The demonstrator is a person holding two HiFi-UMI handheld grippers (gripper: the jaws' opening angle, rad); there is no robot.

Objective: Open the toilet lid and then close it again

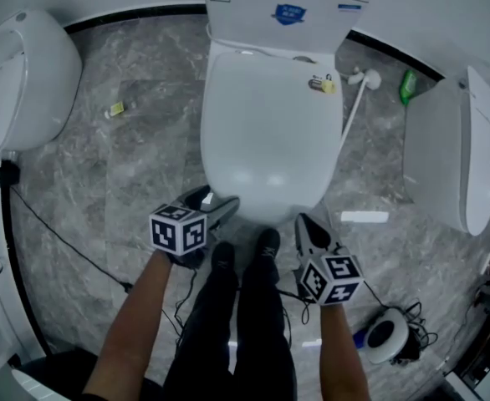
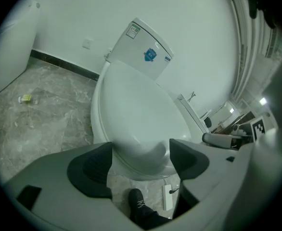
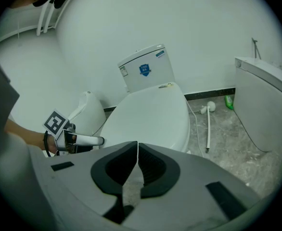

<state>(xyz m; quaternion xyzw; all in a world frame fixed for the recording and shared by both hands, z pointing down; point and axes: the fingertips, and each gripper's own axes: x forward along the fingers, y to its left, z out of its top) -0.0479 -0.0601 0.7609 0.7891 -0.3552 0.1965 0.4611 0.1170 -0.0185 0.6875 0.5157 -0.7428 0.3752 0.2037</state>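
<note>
The white toilet lid (image 1: 266, 132) lies down flat, below the tank (image 1: 287, 7) with its blue sticker. My left gripper (image 1: 220, 205) is at the lid's front left rim with its jaws wide open. In the left gripper view the lid's rounded front edge (image 2: 136, 114) shows between the two pads, with a gap at each side. My right gripper (image 1: 306, 224) is just off the lid's front right rim, shut, with nothing between its jaws (image 3: 137, 150). From the right gripper view, the lid (image 3: 150, 119) lies ahead.
A white fixture (image 1: 32, 78) stands at the left and another toilet (image 1: 450, 153) at the right. A white hose (image 1: 355, 107) and green bottle (image 1: 407, 86) lie right of the bowl. The person's shoes (image 1: 245, 257) are between the grippers. A black cable (image 1: 61, 232) crosses the floor.
</note>
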